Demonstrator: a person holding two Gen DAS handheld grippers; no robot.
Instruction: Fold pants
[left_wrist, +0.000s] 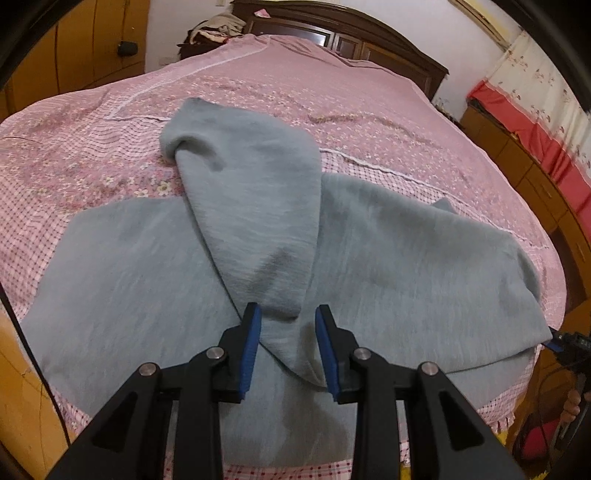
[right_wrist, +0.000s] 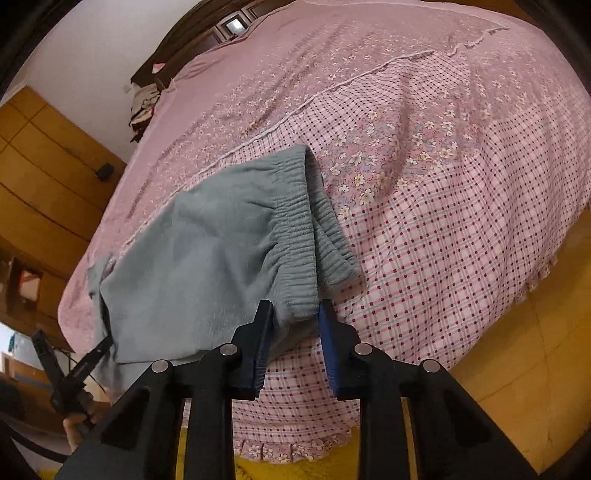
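Between your left gripper's (left_wrist: 287, 314) blue pads sits a fold of the grey pants (left_wrist: 258, 229), pinched at the near edge.

Ahead of that tool, one leg lies doubled back over the rest of the garment, which spreads wide across the pink bedspread (left_wrist: 388, 110). Your right gripper (right_wrist: 295, 308) has its fingers (right_wrist: 327, 332) closed on the bottom corner of the ribbed waistband (right_wrist: 295, 229), the cloth caught between the pads. Beyond and to the left of that tool the pants run over the checked part of the bedspread. At the lower left of the right view, your other hand (right_wrist: 75, 424) grips its tool at the far end of the garment.
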